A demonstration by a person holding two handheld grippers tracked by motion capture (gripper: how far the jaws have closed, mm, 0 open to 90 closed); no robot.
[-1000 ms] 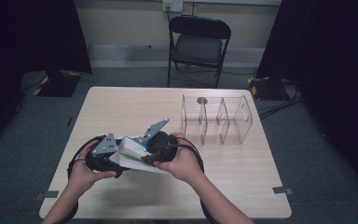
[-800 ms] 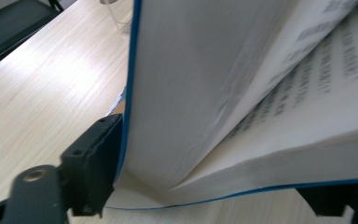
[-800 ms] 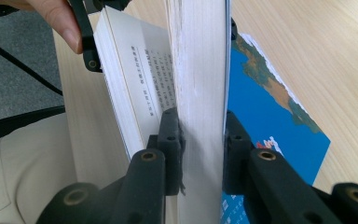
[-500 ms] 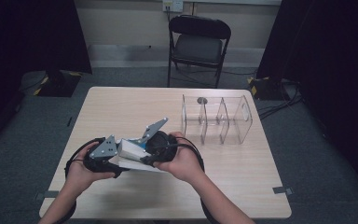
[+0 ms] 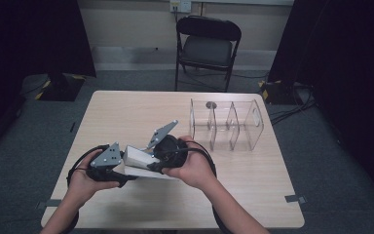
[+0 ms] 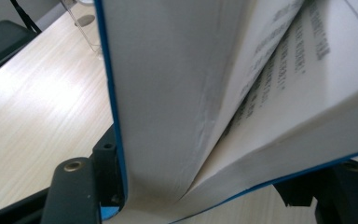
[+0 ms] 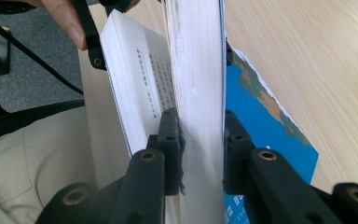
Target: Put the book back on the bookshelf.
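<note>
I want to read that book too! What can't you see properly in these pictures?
- Book print: blurred and too small in both gripper views.
- Cover picture: right gripper view, mostly hidden behind the pages.
- Left gripper jaws: high view, hidden by its grey plate.
- Clear organiser: left gripper view, cut off by the top edge.

Thick paperback book (image 7: 198, 93) with glossy blue card cover: matt white paper pages, black print, page-block edge slightly rough and fibrous. Light wooden table (image 5: 126, 117): pale laminate-look wood grain, smooth, faint satin sheen. Clear plastic three-bay organiser (image 5: 226, 124): transparent, glossy, hard. Black jaws of right gripper (image 7: 200, 149) and left gripper (image 6: 205, 196): matt moulded plastic, brass-coloured metal inserts. Grey triangular plates: dull, flat finish. Black folding chair (image 5: 207, 46): metal frame, padded seat with soft sheen. Floor: grey carpet, rough.
</note>
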